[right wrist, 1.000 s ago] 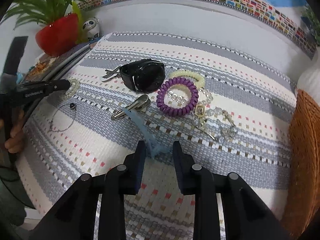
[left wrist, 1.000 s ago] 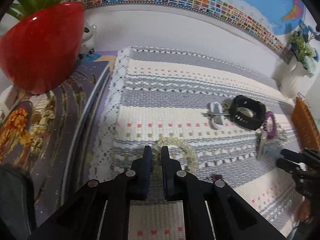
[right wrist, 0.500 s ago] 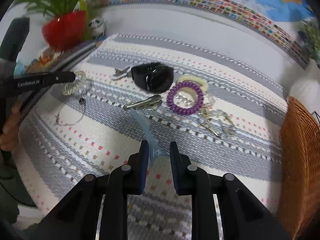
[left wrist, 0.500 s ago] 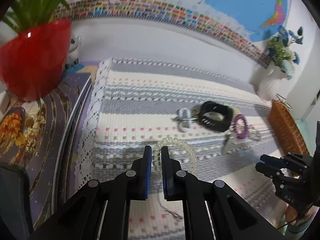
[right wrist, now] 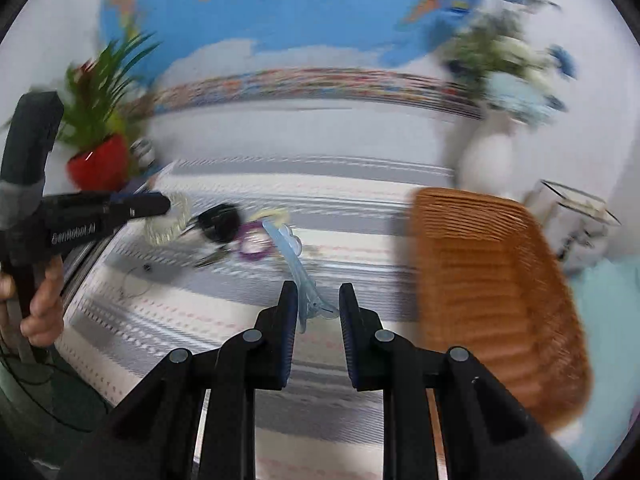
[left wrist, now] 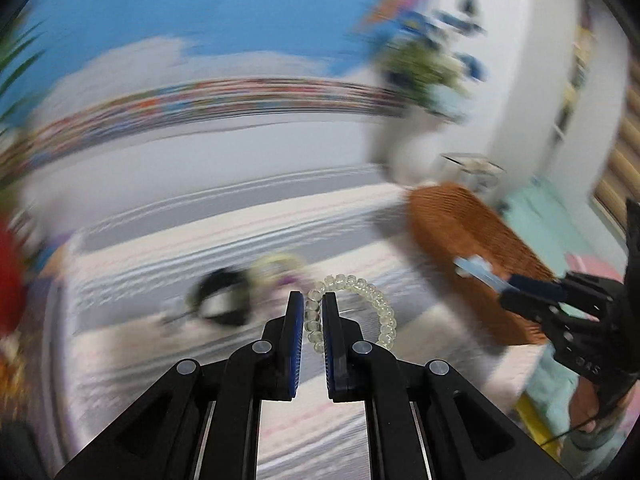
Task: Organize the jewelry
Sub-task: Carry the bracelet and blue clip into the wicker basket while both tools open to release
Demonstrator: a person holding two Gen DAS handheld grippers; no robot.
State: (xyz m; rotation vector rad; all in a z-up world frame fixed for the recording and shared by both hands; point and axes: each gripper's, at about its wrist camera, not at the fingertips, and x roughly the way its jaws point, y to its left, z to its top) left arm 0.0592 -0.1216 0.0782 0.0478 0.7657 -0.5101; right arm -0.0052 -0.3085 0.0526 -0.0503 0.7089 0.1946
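Two loads airborne above the striped worktop (right wrist: pixel 248 364): left hand-held gripper (left wrist: pixel 313 312) clamps the clear bead bracelet (left wrist: pixel 360 300); right hand-held gripper (right wrist: pixel 318 304) holds the blue hair clip (right wrist: pixel 292 264) by its tail only. We judge the clip may slip before reaching the wicker basket (right wrist: pixel 492 280).

Open striped cloth (right wrist: pixel 320 420) is seen before the wicker basket (right wrist: pixel 492 288); the far side is crowded by a white vase (right wrist: pixel 486 160).

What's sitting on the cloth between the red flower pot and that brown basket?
In the right wrist view, between the red pot and the wicker basket lie a black watch and a purple coil band, blurred, on the striped cloth.
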